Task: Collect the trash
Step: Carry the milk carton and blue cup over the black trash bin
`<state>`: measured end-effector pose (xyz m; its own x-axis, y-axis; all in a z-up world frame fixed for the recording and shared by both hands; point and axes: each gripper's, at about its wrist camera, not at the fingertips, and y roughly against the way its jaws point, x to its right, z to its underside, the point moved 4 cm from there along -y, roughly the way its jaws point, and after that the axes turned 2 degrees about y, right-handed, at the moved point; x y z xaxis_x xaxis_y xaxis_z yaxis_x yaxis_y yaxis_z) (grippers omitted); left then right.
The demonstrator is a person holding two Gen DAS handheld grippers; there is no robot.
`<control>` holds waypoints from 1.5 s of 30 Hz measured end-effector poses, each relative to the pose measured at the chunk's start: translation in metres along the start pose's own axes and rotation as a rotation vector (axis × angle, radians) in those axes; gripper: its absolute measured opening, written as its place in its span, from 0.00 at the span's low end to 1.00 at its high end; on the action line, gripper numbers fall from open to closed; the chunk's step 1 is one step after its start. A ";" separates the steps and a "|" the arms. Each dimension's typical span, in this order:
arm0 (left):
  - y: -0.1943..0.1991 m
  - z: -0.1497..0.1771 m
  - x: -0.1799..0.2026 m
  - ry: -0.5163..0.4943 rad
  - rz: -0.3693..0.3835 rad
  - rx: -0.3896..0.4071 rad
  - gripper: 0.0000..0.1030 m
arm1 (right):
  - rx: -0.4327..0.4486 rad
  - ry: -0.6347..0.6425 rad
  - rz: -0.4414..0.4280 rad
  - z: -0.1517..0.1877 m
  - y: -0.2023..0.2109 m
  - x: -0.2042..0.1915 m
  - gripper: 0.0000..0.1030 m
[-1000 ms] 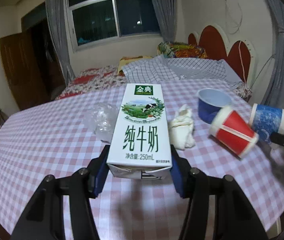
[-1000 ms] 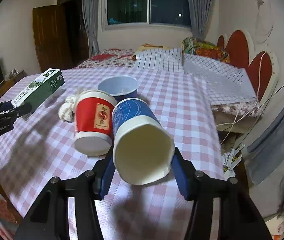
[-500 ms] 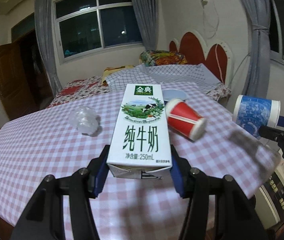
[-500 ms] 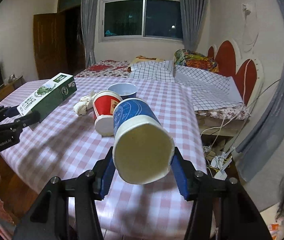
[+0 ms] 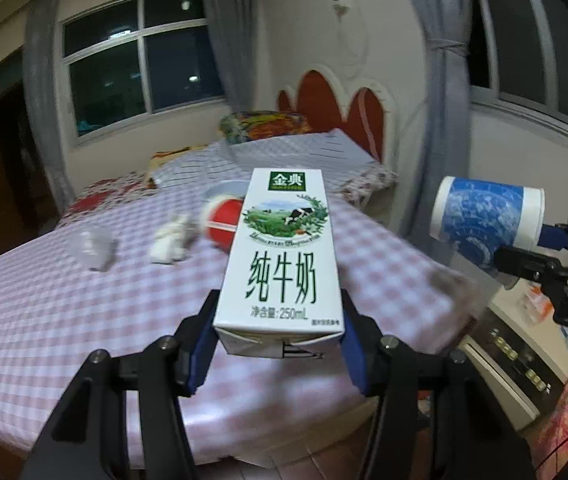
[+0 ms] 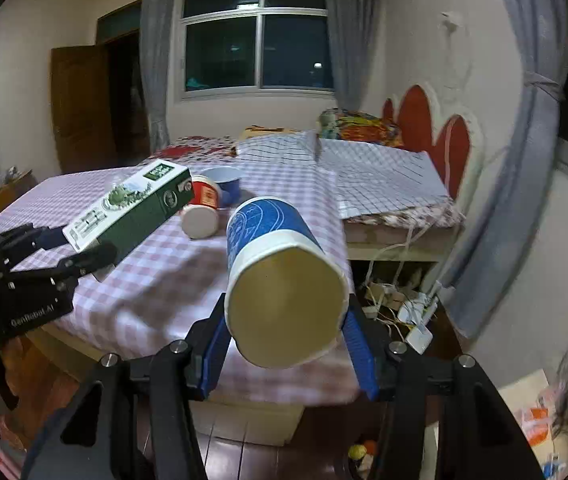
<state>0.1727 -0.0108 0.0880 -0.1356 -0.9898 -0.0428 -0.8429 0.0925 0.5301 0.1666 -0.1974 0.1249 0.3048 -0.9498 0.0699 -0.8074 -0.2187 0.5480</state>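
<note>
In our left gripper (image 5: 278, 354) we hold a white milk carton (image 5: 282, 256), clamped between both fingers above the pink checked table (image 5: 44, 312). Our right gripper (image 6: 285, 350) squeezes a blue paper cup (image 6: 280, 280), its open mouth facing the camera, past the table's edge. On the table lie a tipped red cup (image 6: 202, 208), a blue bowl (image 6: 224, 182), crumpled tissue (image 5: 170, 240) and a clear plastic wad (image 5: 92, 246).

Dim indoor lamplight, dark window (image 6: 258, 38), motion-blurred tablecloth (image 5: 64, 304), heavy fisheye edge bending.
</note>
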 end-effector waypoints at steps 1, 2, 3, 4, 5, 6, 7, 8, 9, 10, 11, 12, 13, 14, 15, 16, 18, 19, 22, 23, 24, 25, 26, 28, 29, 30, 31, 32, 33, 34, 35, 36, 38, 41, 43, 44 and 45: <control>-0.001 0.001 0.011 -0.009 0.019 -0.003 0.54 | -0.004 -0.012 0.012 0.006 0.004 0.008 0.54; -0.002 0.002 0.020 -0.018 0.034 -0.006 0.54 | -0.007 -0.024 0.022 0.012 0.008 0.016 0.54; -0.002 0.004 0.028 -0.025 0.047 -0.008 0.54 | -0.012 -0.036 0.033 0.017 0.012 0.024 0.54; -0.003 0.006 0.039 -0.033 0.063 -0.010 0.54 | -0.019 -0.049 0.046 0.024 0.016 0.034 0.54; -0.004 0.007 0.048 -0.041 0.078 -0.013 0.54 | -0.024 -0.059 0.054 0.028 0.017 0.040 0.54; -0.005 0.008 0.059 -0.052 0.095 -0.017 0.54 | -0.029 -0.071 0.068 0.035 0.021 0.050 0.54; -0.005 0.009 0.069 -0.060 0.108 -0.019 0.54 | -0.034 -0.080 0.076 0.038 0.022 0.056 0.54; -0.005 0.009 0.079 -0.071 0.121 -0.022 0.54 | -0.039 -0.094 0.086 0.045 0.025 0.065 0.54; -0.005 0.010 0.091 -0.082 0.136 -0.025 0.54 | -0.041 -0.105 0.095 0.050 0.029 0.072 0.54; -0.005 0.011 0.099 -0.090 0.147 -0.027 0.54 | -0.044 -0.114 0.104 0.056 0.032 0.080 0.54; -0.006 0.013 0.110 -0.100 0.162 -0.031 0.54 | -0.050 -0.126 0.113 0.062 0.034 0.088 0.54; -0.007 0.014 0.118 -0.109 0.175 -0.035 0.54 | -0.054 -0.138 0.122 0.067 0.035 0.094 0.54; -0.008 0.017 0.128 -0.119 0.187 -0.039 0.54 | -0.058 -0.149 0.130 0.073 0.037 0.102 0.54; -0.009 0.019 0.138 -0.129 0.203 -0.044 0.54 | -0.064 -0.163 0.140 0.081 0.040 0.111 0.54; -0.011 0.021 0.150 -0.141 0.219 -0.052 0.54 | -0.068 -0.175 0.148 0.087 0.041 0.119 0.54; -0.011 0.023 0.158 -0.148 0.229 -0.055 0.54 | -0.075 -0.188 0.158 0.095 0.043 0.129 0.54; -0.014 0.028 0.177 -0.167 0.254 -0.068 0.54 | -0.089 -0.206 0.175 0.109 0.046 0.144 0.54; -0.017 0.032 0.187 -0.177 0.269 -0.078 0.54 | -0.098 -0.219 0.183 0.118 0.048 0.154 0.54; -0.028 0.043 0.214 -0.201 0.305 -0.111 0.54 | -0.125 -0.251 0.206 0.141 0.049 0.176 0.54; -0.031 0.048 0.222 -0.207 0.318 -0.120 0.54 | -0.134 -0.262 0.210 0.147 0.047 0.182 0.54; -0.036 0.053 0.231 -0.218 0.331 -0.133 0.54 | -0.143 -0.273 0.215 0.154 0.046 0.187 0.54; -0.039 0.059 0.238 -0.226 0.343 -0.145 0.54 | -0.155 -0.285 0.221 0.163 0.044 0.196 0.54; -0.044 0.065 0.246 -0.236 0.351 -0.159 0.54 | -0.164 -0.292 0.226 0.171 0.045 0.197 0.54; -0.056 0.078 0.260 -0.258 0.365 -0.191 0.54 | -0.187 -0.311 0.235 0.186 0.039 0.208 0.54; -0.062 0.085 0.266 -0.266 0.367 -0.209 0.54 | -0.201 -0.324 0.239 0.197 0.035 0.214 0.54; -0.069 0.092 0.273 -0.274 0.372 -0.229 0.54 | -0.212 -0.332 0.243 0.205 0.032 0.219 0.54; -0.073 0.097 0.277 -0.278 0.376 -0.242 0.54 | -0.225 -0.337 0.250 0.213 0.028 0.224 0.54; -0.081 0.104 0.281 -0.283 0.376 -0.261 0.54 | -0.238 -0.340 0.258 0.221 0.023 0.227 0.54; -0.090 0.111 0.285 -0.285 0.376 -0.285 0.54 | -0.255 -0.349 0.261 0.230 0.017 0.231 0.54; -0.094 0.117 0.288 -0.284 0.378 -0.301 0.54 | -0.270 -0.359 0.261 0.239 0.012 0.235 0.54; -0.102 0.123 0.292 -0.288 0.377 -0.320 0.54 | -0.285 -0.369 0.261 0.249 0.006 0.240 0.54; -0.109 0.130 0.296 -0.293 0.381 -0.339 0.54 | -0.303 -0.380 0.262 0.259 -0.001 0.245 0.54; -0.118 0.141 0.301 -0.295 0.391 -0.365 0.54 | -0.333 -0.400 0.258 0.275 -0.013 0.252 0.54; -0.135 0.158 0.311 -0.304 0.406 -0.412 0.54 | -0.385 -0.415 0.255 0.300 -0.031 0.262 0.54; -0.146 0.169 0.316 -0.312 0.411 -0.445 0.54 | -0.415 -0.424 0.246 0.314 -0.042 0.267 0.54; -0.152 0.175 0.319 -0.316 0.411 -0.460 0.54 | -0.431 -0.427 0.243 0.322 -0.049 0.270 0.54; -0.158 0.181 0.322 -0.317 0.413 -0.478 0.54 | -0.444 -0.431 0.238 0.330 -0.056 0.273 0.54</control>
<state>0.1683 -0.3243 -0.1632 -0.6012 -0.7983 0.0363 -0.3785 0.3245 0.8668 0.1289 -0.5181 -0.1615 -0.1604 -0.9854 -0.0578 -0.5143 0.0335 0.8570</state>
